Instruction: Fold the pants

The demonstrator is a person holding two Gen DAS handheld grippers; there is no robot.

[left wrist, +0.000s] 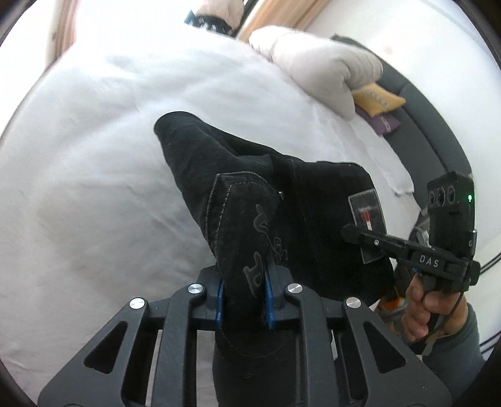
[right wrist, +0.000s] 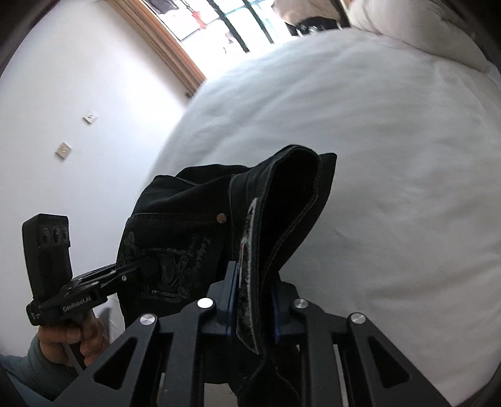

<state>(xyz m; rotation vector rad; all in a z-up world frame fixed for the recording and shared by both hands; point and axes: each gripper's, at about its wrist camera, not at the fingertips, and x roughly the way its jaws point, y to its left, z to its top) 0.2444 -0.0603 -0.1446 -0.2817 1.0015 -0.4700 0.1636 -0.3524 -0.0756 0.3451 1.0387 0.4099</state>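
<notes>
The black pants (left wrist: pixel 281 200) hang lifted above a white bed (left wrist: pixel 103 156). My left gripper (left wrist: pixel 244 300) is shut on the pants at an embroidered back pocket. My right gripper (right wrist: pixel 253 300) is shut on the waistband edge with its label. In the left wrist view the right gripper (left wrist: pixel 353 233) shows at the right, clamped on the waistband by the patch. In the right wrist view the left gripper (right wrist: pixel 141 267) shows at the left, clamped on the pants (right wrist: pixel 194 219). The rest of the pants hangs below, out of sight.
A beige folded duvet (left wrist: pixel 322 69) lies at the bed's far side, with a yellow (left wrist: pixel 375 101) and a purple cushion (left wrist: pixel 383 120) against a dark headboard (left wrist: pixel 429 131). A wood-framed window (right wrist: pixel 219 22) and a white wall with switches (right wrist: pixel 62 150) stand beyond the bed (right wrist: pixel 375 156).
</notes>
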